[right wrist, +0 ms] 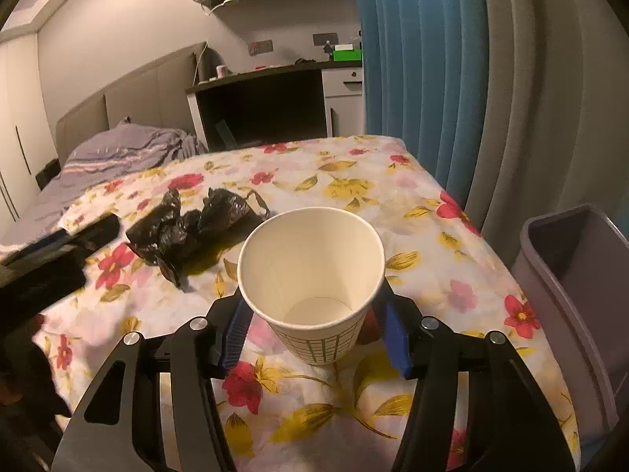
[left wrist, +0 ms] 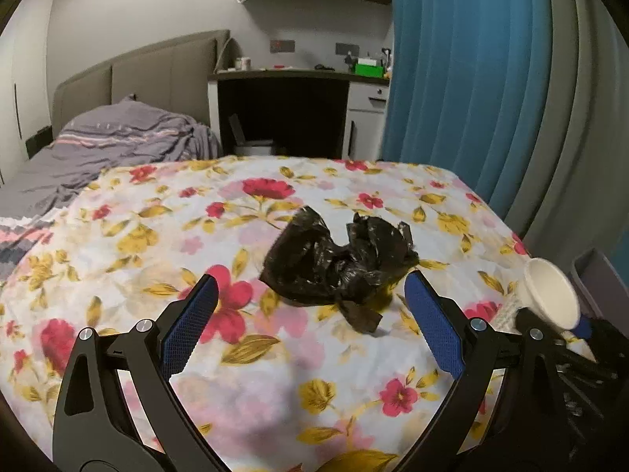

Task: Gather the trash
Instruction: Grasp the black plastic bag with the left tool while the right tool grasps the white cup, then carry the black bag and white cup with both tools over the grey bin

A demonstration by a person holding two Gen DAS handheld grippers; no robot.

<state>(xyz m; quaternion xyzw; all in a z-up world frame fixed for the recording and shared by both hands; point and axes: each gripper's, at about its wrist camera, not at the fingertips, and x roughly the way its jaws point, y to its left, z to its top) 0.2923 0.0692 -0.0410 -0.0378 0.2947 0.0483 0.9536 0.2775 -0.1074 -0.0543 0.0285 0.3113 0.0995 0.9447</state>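
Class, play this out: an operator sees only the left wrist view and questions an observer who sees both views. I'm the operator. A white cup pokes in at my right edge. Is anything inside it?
Observer: No. From the right wrist view the paper cup is empty, its bottom bare.
Operator: Is it held or loose?
Observer: Held. The right tongs grip its lower wall, with the cup tilted mouth-forward above the flowered cloth.
Operator: Where could trash go?
Observer: A grey bin stands beside the table's right edge, open-topped.
Operator: And my tongs?
Observer: The left tongs are open, just short of the black bag.
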